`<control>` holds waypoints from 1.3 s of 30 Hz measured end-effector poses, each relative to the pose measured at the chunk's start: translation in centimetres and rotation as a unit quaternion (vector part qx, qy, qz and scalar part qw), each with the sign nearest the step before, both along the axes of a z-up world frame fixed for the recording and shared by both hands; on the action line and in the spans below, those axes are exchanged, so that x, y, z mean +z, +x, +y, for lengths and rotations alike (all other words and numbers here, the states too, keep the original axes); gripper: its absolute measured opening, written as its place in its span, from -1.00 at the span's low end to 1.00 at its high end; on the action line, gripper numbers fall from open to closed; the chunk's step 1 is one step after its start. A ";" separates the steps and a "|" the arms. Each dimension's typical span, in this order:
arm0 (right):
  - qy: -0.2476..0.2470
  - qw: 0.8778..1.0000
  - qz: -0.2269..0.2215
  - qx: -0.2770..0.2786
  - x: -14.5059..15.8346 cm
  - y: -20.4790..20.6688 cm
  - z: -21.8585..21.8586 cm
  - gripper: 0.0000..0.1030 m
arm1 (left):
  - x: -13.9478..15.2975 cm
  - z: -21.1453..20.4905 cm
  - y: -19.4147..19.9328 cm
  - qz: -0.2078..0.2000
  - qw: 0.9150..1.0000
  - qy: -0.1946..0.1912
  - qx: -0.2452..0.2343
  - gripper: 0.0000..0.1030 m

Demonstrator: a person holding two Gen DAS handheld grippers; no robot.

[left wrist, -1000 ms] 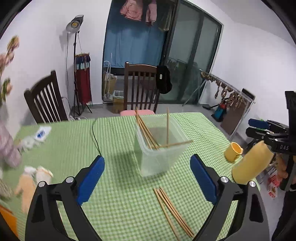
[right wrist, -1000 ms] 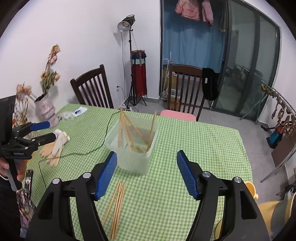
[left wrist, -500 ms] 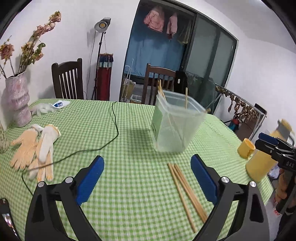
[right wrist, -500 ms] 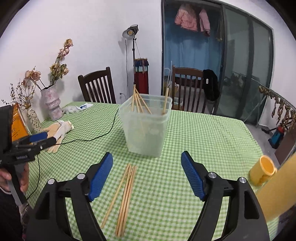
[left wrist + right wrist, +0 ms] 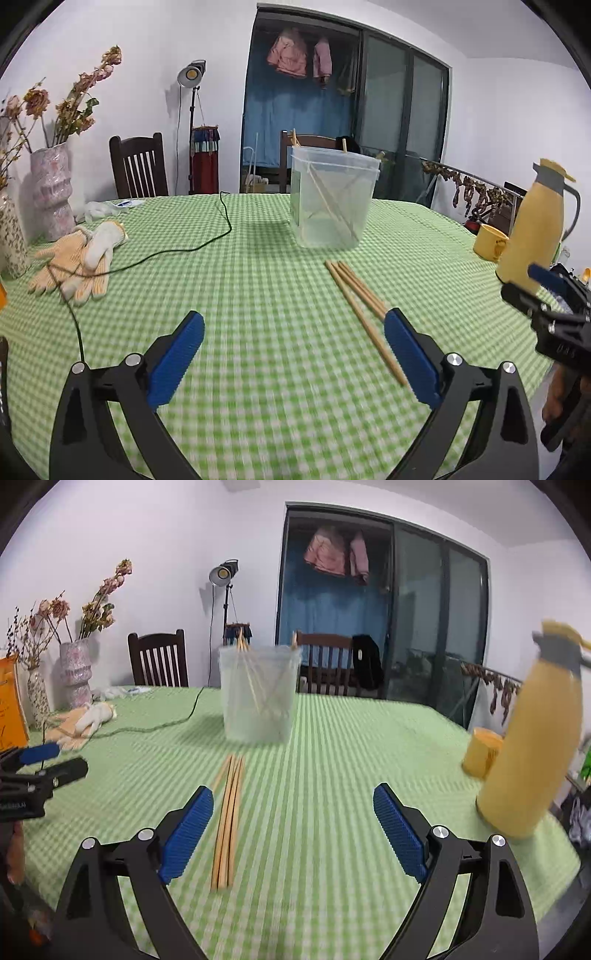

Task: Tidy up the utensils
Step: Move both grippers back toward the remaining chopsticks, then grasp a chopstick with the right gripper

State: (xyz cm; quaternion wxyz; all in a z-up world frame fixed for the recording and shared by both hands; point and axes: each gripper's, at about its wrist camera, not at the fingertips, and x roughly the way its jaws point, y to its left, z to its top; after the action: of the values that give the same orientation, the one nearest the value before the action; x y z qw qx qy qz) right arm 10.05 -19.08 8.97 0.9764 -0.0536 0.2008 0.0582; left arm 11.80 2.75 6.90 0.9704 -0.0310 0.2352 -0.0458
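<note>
- A table (image 5: 258, 295) with a green checked cloth fills the room, with dark chairs and a big glass door behind it.
- A clear plastic tub (image 5: 334, 199) stands in the middle. Some chopsticks lean inside it already, likely because that is their home.
- More chopsticks (image 5: 228, 812) lie flat on the cloth, just in front of the tub. They look like the ones left to tidy.
- The left gripper (image 5: 291, 354) is wide open and holds nothing.
- The right gripper (image 5: 293, 829) is wide open too, empty, with the loose sticks by its left finger.
- A yellow jug (image 5: 535, 746) and a yellow cup (image 5: 480, 753) stand off to the right. Gloves (image 5: 79, 258) and a black wire (image 5: 177, 251) lie on the left. Nothing blocks the sticks.
</note>
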 end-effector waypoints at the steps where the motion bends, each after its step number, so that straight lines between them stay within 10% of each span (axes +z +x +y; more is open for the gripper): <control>1: -0.006 1.000 -0.001 -0.008 -0.8 -0.6 0.0 0.65 | -0.8 0.0 -0.6 -0.002 1.000 -0.001 0.001 0.84; 22: -0.021 0.999 0.042 -0.013 -3.4 -1.0 0.3 0.64 | -3.2 0.1 -0.4 0.042 0.999 0.022 0.003 0.84; 28: 0.011 0.993 0.118 0.029 -4.2 2.6 0.7 -0.18 | -3.6 0.6 1.5 0.083 0.996 0.018 0.017 0.84; 39: 0.000 0.982 0.177 0.064 -6.8 5.2 3.3 -0.56 | -4.4 1.0 3.3 0.118 0.992 0.018 0.033 0.84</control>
State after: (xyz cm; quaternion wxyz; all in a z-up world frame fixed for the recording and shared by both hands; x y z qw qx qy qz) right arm 15.27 -15.79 2.21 0.9197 -0.0549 0.3666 0.1296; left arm 15.09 3.80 2.45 0.9371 -0.0261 0.3479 -0.0058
